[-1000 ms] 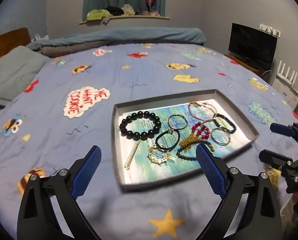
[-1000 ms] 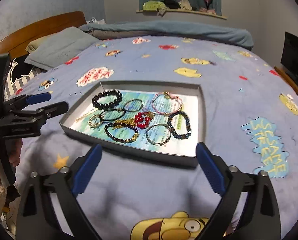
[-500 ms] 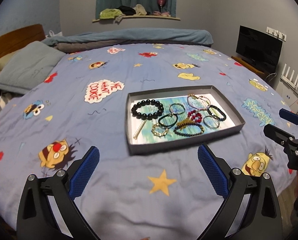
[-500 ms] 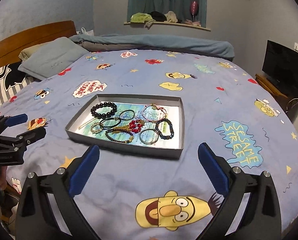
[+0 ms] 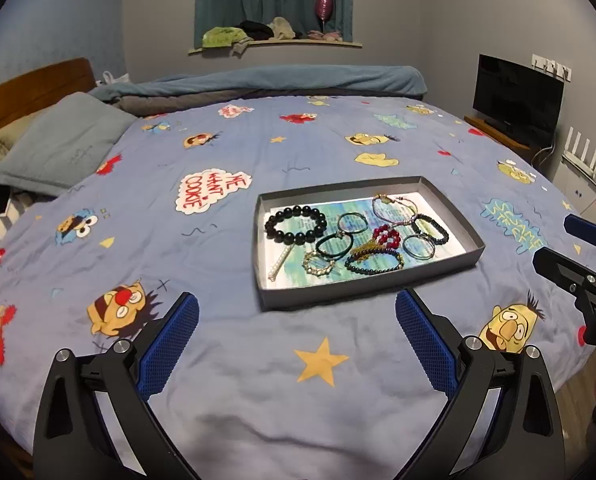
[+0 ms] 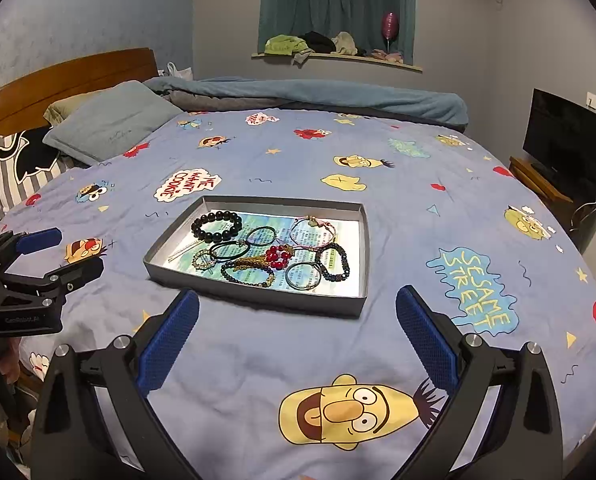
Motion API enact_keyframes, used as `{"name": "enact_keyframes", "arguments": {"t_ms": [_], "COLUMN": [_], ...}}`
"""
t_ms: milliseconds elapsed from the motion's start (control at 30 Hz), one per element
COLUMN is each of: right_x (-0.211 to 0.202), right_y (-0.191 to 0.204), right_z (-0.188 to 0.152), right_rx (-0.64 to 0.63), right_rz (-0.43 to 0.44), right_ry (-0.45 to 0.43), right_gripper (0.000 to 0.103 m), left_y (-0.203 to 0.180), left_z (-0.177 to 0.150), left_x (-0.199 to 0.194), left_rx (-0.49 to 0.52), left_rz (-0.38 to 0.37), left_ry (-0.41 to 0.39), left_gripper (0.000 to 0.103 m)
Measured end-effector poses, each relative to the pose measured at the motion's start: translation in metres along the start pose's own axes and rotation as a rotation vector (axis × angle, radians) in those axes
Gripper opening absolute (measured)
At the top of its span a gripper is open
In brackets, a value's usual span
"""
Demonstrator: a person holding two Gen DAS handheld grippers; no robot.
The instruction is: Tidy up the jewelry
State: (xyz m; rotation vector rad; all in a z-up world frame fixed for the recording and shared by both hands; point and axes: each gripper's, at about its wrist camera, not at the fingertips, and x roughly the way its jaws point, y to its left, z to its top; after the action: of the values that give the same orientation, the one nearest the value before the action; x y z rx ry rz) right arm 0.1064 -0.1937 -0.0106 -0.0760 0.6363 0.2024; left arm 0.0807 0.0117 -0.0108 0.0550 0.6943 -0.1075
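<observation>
A shallow grey tray (image 5: 362,292) (image 6: 258,292) lies on the bed and holds several bracelets: a black bead bracelet (image 5: 295,225) (image 6: 217,225), a red bead one (image 5: 387,237) (image 6: 278,256), a thin pink one (image 5: 394,208) (image 6: 313,231), dark bead ones and a pearl strand (image 5: 279,263). My left gripper (image 5: 296,342) is open and empty, held back from the tray's near edge. My right gripper (image 6: 296,340) is open and empty, also short of the tray. Each gripper shows at the edge of the other's view.
The bed has a blue cartoon-print cover (image 5: 218,360). A grey pillow (image 5: 66,144) and wooden headboard (image 6: 58,80) are at the left. A folded blanket (image 5: 278,80) lies at the far side. A TV (image 5: 518,98) stands at the right.
Both grippers have pulled back and up from the tray, which now looks smaller and farther. The jewelry has not moved. Both stay open.
</observation>
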Motion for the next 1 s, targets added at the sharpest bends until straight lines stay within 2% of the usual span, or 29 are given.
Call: {"name": "enact_keyframes", "arguments": {"t_ms": [1000], "right_x": [0.0052], "right_y": [-0.0001], "right_z": [-0.0008], "right_rx": [-0.002], "right_rz": [0.007], "right_ry": [0.011], "right_gripper": [0.097], "left_y": [-0.0015], "left_z": [0.0004], "left_x": [0.0028], "left_rx": [0.001], "left_rz": [-0.019], "left_ry": [0.001], "left_gripper": [0.098]}}
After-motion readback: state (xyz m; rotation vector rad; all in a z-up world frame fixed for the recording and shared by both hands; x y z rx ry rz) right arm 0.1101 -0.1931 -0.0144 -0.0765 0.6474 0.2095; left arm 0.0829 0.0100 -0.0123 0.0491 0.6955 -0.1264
